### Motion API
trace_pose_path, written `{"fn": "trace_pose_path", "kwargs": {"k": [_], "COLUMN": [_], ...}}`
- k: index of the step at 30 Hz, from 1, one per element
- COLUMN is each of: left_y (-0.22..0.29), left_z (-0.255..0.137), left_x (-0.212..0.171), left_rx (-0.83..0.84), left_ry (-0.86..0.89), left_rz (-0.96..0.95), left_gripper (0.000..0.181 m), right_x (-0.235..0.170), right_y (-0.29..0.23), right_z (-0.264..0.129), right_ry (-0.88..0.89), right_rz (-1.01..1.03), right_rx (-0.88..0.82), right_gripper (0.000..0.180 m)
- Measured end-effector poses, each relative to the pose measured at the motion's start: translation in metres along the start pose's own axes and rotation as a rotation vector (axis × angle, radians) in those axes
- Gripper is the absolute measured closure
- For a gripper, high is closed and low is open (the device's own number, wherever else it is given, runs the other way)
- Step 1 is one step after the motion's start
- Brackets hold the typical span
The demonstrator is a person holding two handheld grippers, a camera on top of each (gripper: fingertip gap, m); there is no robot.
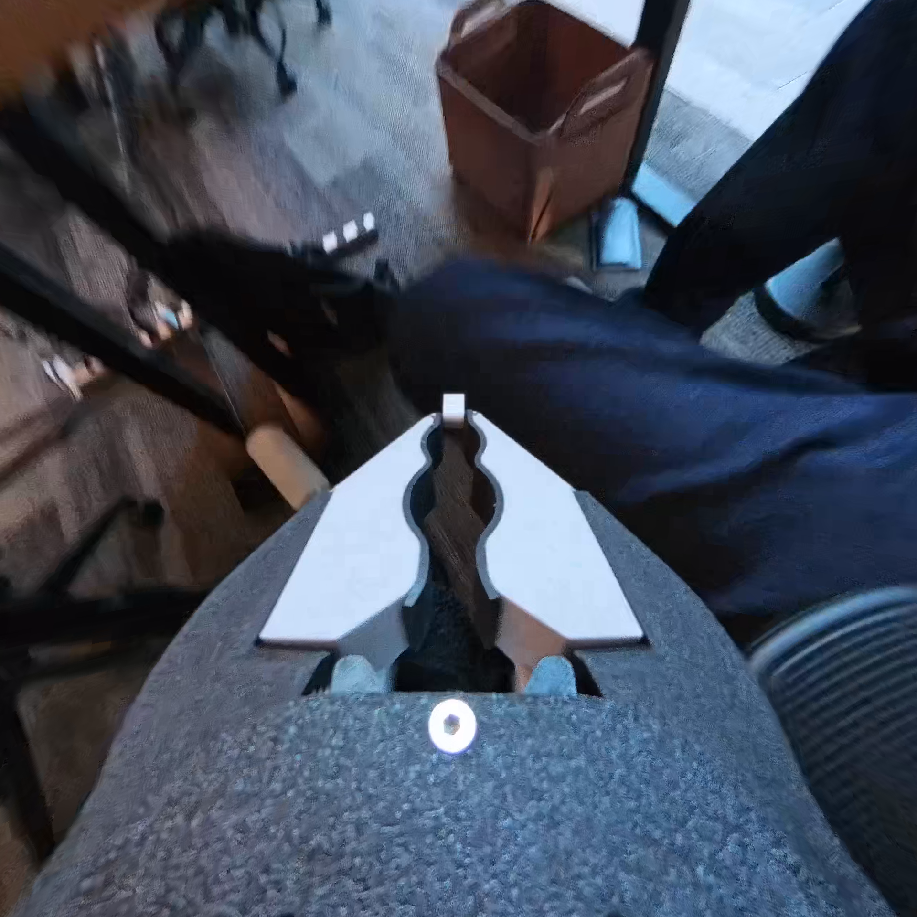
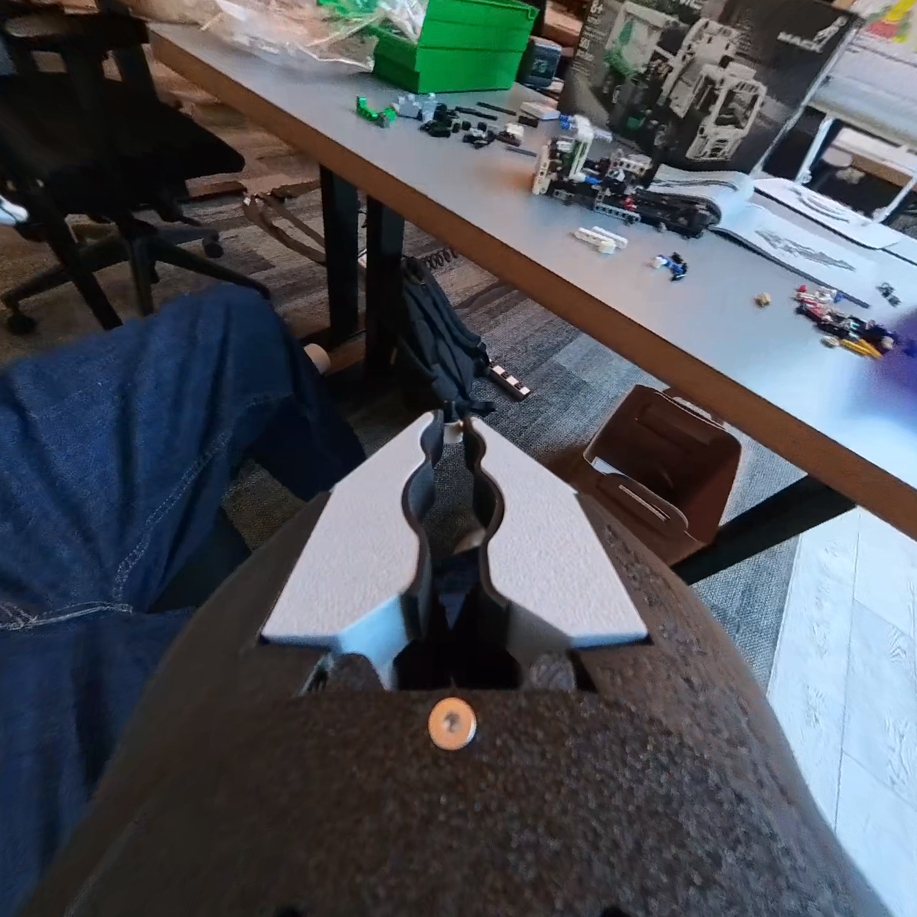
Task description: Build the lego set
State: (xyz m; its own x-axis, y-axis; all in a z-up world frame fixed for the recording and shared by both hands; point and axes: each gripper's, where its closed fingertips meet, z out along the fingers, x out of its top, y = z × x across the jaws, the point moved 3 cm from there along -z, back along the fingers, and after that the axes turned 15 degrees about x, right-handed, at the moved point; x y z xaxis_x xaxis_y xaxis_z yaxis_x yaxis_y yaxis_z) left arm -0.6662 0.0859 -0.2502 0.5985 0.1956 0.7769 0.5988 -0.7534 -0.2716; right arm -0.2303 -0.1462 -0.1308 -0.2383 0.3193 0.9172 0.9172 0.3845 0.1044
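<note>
In the left wrist view, my left gripper (image 1: 454,422) is shut on a small white Lego piece (image 1: 454,408) that sticks out past its tips. It points down at the floor, above a person's leg in dark jeans. In the right wrist view, my right gripper (image 2: 454,427) is shut on a small pale piece (image 2: 452,432), held below the table edge. The half-built Lego model (image 2: 610,183) stands on the grey table (image 2: 496,208), with loose white beams (image 2: 600,239) and small coloured pieces (image 2: 843,325) around it.
Green bins (image 2: 461,49), the set's box (image 2: 709,74) and an open instruction booklet (image 2: 818,238) lie on the table. A brown bin (image 2: 660,471) stands under it, also in the left wrist view (image 1: 541,114). A black office chair (image 2: 99,149), a backpack (image 2: 436,317) and jeans-clad legs (image 2: 124,422) are nearby.
</note>
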Motion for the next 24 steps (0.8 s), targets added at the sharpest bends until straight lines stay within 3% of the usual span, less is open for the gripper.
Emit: {"fn": "trace_pose_path", "kwargs": {"k": [1, 4, 8, 17, 24], "left_y": [0.004, 0.022, 0.038, -0.039, -0.059], "left_z": [-0.007, -0.008, 0.009, -0.015, 0.000], "left_x": [0.025, 0.102, 0.169, 0.214, 0.228], "left_rx": [-0.008, -0.039, -0.022, 0.295, 0.349], "left_ry": [0.056, 0.179, 0.208, 0.198, 0.230], "left_rz": [0.044, 0.141, 0.214, 0.128, 0.192], "left_gripper": [0.176, 0.176, 0.177, 0.178, 0.177], "right_x": [0.003, 0.014, 0.034, 0.087, 0.075], "right_y": [0.003, 0.023, 0.071, 0.202, 0.243], "right_z": [-0.002, 0.009, 0.053, 0.125, 0.153], "right_ry": [0.001, 0.015, 0.070, 0.097, -0.048], "right_rz": [0.015, 0.082, 0.098, 0.019, 0.063], "right_rx": [-0.003, 0.037, 0.092, 0.099, 0.056], "right_gripper": [0.175, 0.175, 0.175, 0.175, 0.175]}}
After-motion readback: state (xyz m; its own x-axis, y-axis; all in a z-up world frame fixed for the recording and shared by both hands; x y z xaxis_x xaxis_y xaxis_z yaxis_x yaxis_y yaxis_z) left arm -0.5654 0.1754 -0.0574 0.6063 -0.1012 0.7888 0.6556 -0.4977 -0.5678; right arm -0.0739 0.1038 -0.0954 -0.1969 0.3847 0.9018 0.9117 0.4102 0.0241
